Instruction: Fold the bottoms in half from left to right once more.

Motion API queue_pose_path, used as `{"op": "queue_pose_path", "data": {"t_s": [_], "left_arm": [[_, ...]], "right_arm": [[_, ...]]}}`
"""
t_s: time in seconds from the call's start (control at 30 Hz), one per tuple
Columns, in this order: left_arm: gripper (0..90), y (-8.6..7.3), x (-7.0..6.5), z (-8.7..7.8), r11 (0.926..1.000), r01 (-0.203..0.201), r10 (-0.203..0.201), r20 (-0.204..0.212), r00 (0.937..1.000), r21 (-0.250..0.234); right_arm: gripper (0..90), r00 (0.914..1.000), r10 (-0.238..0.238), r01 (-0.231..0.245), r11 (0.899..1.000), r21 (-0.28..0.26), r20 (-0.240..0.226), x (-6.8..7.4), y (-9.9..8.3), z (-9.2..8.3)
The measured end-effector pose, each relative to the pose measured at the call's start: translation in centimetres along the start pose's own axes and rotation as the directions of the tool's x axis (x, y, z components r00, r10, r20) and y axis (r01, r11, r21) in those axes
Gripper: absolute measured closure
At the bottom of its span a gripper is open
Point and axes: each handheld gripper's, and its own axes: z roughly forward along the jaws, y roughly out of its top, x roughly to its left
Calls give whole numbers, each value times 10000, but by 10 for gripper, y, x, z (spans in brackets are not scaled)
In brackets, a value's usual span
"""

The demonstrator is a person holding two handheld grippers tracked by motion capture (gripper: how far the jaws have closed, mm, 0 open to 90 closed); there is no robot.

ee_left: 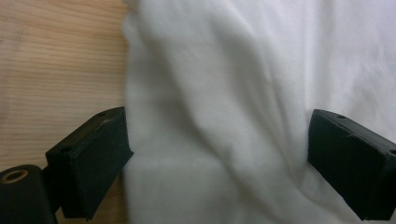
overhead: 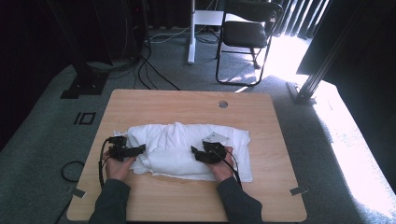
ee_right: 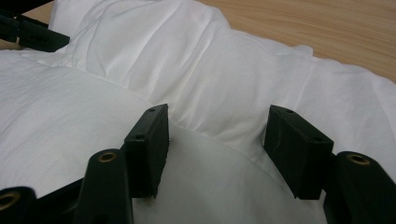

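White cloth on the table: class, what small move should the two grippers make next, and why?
Probably close both grippers on the cloth. The left gripper stands open at the white cloth's left edge, and the right gripper stands open over a raised fold, so neither grips fabric yet, though fabric lies between both pairs of jaws.

one white cloth (overhead: 182, 149) - two tools - one chair (overhead: 245, 32)

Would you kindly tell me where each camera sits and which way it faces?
High view: above the person's side, looking forward and down on the table; forearms, left gripper and right gripper show.
Left gripper view: rides the left gripper, looking down at the white cloth's edge on wood; open jaws show.
Right gripper view: rides the right gripper, looking low across the cloth; open jaws show.
Shared: all three see the cloth and wood.
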Motion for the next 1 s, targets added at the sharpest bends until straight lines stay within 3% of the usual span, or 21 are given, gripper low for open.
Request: {"op": "queue_pose_path", "data": {"t_s": [0.07,0.1,0.2,0.27,0.37,0.47,0.53,0.7,1.0], "left_arm": [[45,-1,0,1,9997,-153,163,-615,9980,166],[38,-1,0,1,9997,-191,203,-735,9971,172],[44,-1,0,0,9990,-388,397,-386,9985,226],[96,-2,-2,-2,9983,-558,561,-171,9983,178],[344,-2,-6,-3,9961,-874,868,460,9952,115],[698,-3,-7,-1,9949,-985,949,1293,9871,218],[812,-4,-6,0,9945,-1017,973,1410,9852,240],[853,-3,-3,1,9959,-875,828,1585,9839,228],[855,-3,0,0,9975,-697,668,1765,9820,103]], "right_arm": [[395,10000,-10,10,10000,-5,8,-1,-1,0],[394,10000,-11,11,10000,-14,6,-1,-1,0],[392,10000,15,-15,10000,-16,-12,-1,-2,0],[391,10000,32,-32,10000,-6,0,-1,-2,1],[405,10000,71,-71,9999,-84,-2,-2,-1,0],[503,9999,-8,13,9993,-364,149,-1,1,-7],[529,9997,-88,99,9986,-513,217,-2,3,-12],[532,9988,-228,252,9980,-576,428,-6,4,-20],[534,9991,-293,309,9980,-551,306,-10,-1,-21]]}}
